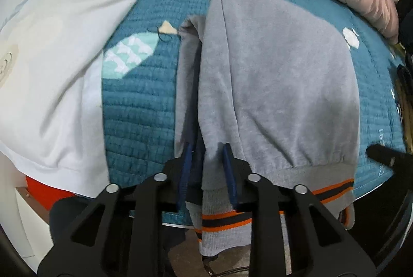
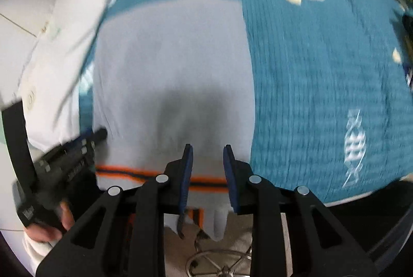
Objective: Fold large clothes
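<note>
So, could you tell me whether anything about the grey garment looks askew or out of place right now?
Yes: the grey sweatshirt lies unevenly folded, one layer sticking out along its left side, and its striped hem hangs over the edge of the teal quilt.

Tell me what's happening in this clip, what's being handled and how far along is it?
A person is folding a grey sweatshirt with an orange-and-black striped hem on a teal quilted bedspread, holding a tool in each hand. The left tool has a bunched fold of the sweatshirt between its blue pads at the bed's near edge. The right tool straddles the striped hem, though blur hides whether it grips. The sweatshirt lies partly folded lengthwise, with its hem hanging over the edge.
</note>
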Demonstrator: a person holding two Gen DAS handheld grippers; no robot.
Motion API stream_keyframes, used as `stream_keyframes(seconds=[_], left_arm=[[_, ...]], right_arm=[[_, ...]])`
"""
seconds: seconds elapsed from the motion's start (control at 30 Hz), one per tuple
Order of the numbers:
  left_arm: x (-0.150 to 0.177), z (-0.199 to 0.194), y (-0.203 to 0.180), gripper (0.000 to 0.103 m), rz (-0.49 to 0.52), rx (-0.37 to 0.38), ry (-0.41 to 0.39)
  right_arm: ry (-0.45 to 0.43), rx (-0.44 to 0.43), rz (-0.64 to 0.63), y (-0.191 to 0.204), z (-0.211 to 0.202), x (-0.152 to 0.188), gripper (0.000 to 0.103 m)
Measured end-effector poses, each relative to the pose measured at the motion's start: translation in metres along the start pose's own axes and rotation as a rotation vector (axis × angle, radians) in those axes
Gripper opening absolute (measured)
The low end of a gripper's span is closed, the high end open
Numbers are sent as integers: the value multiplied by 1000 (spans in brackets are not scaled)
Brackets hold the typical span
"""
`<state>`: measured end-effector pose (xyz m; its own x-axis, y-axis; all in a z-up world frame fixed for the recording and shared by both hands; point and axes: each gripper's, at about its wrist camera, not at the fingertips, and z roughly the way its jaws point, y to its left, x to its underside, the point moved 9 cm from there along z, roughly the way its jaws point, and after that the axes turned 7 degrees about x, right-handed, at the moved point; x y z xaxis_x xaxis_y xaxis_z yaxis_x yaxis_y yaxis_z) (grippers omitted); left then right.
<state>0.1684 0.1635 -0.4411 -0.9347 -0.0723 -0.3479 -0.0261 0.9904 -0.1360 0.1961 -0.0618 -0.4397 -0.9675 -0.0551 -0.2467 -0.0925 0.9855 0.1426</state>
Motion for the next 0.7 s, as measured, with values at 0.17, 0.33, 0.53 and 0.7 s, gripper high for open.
stream_keyframes(seconds=[0.17,0.33,0.53,0.7], left_arm=[[-27,-17,-4,22,17,4,-55],[-65,-19,-16,22,63,-13,-91],[-114,-11,-35,22,73,3,-122],[-141,22,-34,23,41,-1,-101]], right_arm=[[-51,15,-9,6,-7,-42,23],[-79,13,3,17,-2,-73,23],[-129,17,6,35,9,-113,23],[-140,4,18,44,31,-133,23]])
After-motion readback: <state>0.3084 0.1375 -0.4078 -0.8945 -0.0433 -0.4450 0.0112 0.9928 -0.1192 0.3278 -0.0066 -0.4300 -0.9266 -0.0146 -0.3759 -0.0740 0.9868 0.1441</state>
